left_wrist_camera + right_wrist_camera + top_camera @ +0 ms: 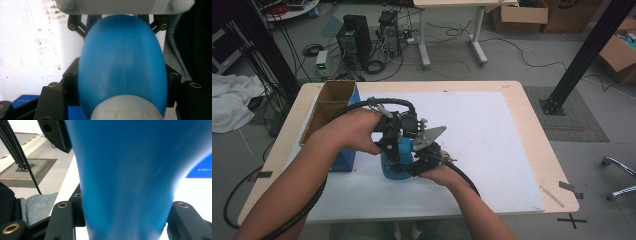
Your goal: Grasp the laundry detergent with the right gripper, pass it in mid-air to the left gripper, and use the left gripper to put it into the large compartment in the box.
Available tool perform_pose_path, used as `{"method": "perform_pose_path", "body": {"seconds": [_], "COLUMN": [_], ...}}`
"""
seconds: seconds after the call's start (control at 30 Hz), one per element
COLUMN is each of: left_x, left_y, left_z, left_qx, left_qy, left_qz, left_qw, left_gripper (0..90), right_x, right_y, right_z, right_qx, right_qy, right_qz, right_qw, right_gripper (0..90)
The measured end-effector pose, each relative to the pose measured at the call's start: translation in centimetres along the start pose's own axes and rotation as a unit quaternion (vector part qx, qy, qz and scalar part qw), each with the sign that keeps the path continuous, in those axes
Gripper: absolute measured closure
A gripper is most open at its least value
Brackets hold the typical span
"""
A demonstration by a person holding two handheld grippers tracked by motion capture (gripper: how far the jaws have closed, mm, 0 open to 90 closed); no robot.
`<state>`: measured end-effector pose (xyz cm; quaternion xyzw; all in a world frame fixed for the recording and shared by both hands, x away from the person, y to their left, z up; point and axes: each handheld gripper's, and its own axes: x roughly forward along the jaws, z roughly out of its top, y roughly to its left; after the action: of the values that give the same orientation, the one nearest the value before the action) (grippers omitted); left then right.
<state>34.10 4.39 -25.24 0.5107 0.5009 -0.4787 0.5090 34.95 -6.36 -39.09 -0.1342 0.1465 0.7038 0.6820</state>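
Left gripper (398,141) clamped on the blue bottle (393,165) near its white cap (125,110) — jaws on both flanks. Right gripper (421,162) clamped on the same bottle, lower down. Bottle sits mid-table on the white mat (492,145), just beside the open cardboard box (332,102) — contents not visible, label unreadable.

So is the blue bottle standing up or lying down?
Standing up. The blue bottle rests upright on the white table mat, gripped by both grippers.

One blue bottle (393,161) stands on the one table (532,125). Two grippers work there, left (398,135) and right (424,157). One open box (332,107) sits alongside. Two hands hold the grippers.
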Motion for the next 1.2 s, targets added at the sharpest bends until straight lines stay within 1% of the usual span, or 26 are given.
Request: {"method": "perform_pose_path", "body": {"seconds": [0.07, 0.17, 0.23, 0.33, 0.37, 0.47, 0.53, 0.6, 0.63, 0.7, 0.83, 0.9, 0.97, 1.03, 1.07, 1.17, 1.2], "left_x": [0.0, 0.0, -0.1, -0.2, -0.2, -0.5, -0.7, -0.9, -1.0, -1.1, -1.2, -1.3, -1.4, -1.5, -1.6, -1.8, -2.0], "left_y": [0.0, -0.1, -0.1, 0.0, 0.0, 0.0, 0.0, 0.1, 0.1, 0.1, 0.1, 0.2, 0.4, 0.5, 0.5, 0.8, 0.9], "left_z": [0.0, 0.1, 0.1, 0.0, 0.0, -0.1, -0.1, -0.1, -0.1, 0.0, 0.1, 0.0, 0.0, -0.1, -0.1, -0.3, -0.4], "left_qx": [0.005, 0.004, 0.001, 0.0, 0.002, -0.001, -0.004, -0.008, -0.01, -0.009, -0.012, -0.018, -0.021, -0.026, -0.026, -0.035, -0.037], "left_qy": [0.006, 0.007, 0.01, 0.008, 0.008, 0.008, 0.002, 0.0, 0.001, 0.005, 0.011, 0.013, 0.014, 0.012, 0.015, 0.017, 0.019], "left_qz": [0.001, 0.008, 0.007, 0.008, 0.01, 0.01, 0.009, 0.008, 0.008, 0.006, 0.003, 0.0, -0.003, -0.004, -0.005, -0.007, -0.008], "left_qw": [1.0, 0.9999, 0.9999, 0.9999, 0.9999, 0.9999, 1.0, 0.9999, 0.9999, 0.9999, 0.9999, 0.9998, 0.9997, 0.9996, 0.9995, 0.9992, 0.9991], "left_gripper": [37.6, 37.9, 38.1, 38.3, 38.3, 38.4, 38.4, 38.4, 38.4, 38.4, 38.4, 38.4, 38.4, 38.4, 38.4, 38.4, 38.4], "right_x": [0.1, 0.1, 0.1, 0.1, 0.0, -0.2, -0.4, -0.7, -0.8, -1.0, -1.9, -2.4, -3.0, -3.5, -3.9, -4.4, -4.5], "right_y": [0.0, 0.0, 0.0, 0.0, 0.0, -0.1, -0.1, -0.1, -0.1, 0.0, -0.1, -0.1, -0.1, -0.1, -0.1, -0.3, -0.3], "right_z": [0.0, 0.0, 0.0, 0.0, 0.0, 0.0, 0.1, 0.1, 0.1, 0.1, 0.2, 0.4, 0.5, 0.6, 0.6, 0.7, 0.8], "right_qx": [0.0, 0.003, 0.001, 0.003, 0.002, 0.001, 0.001, 0.004, 0.004, 0.004, 0.01, 0.011, 0.015, 0.012, 0.014, 0.011, 0.013], "right_qy": [-0.001, -0.001, -0.002, -0.005, -0.006, -0.013, -0.016, -0.018, -0.02, -0.022, -0.022, -0.019, -0.02, -0.021, -0.024, -0.014, -0.009], "right_qz": [0.001, 0.001, 0.001, 0.005, 0.002, 0.002, 0.002, 0.002, 0.0, -0.01, -0.019, -0.026, -0.025, -0.027, -0.024, -0.023, -0.023], "right_qw": [1.0, 1.0, 1.0, 1.0, 1.0, 0.9999, 0.9999, 0.9998, 0.9998, 0.9997, 0.9995, 0.9994, 0.9994, 0.9993, 0.9993, 0.9996, 0.9996], "right_gripper": [45.7, 45.7, 45.7, 45.5, 45.1, 43.5, 43.0, 42.2, 41.1, 34.9, 28.4, 24.5, 21.9, 21.0, 19.7, 15.5, 14.1]}}
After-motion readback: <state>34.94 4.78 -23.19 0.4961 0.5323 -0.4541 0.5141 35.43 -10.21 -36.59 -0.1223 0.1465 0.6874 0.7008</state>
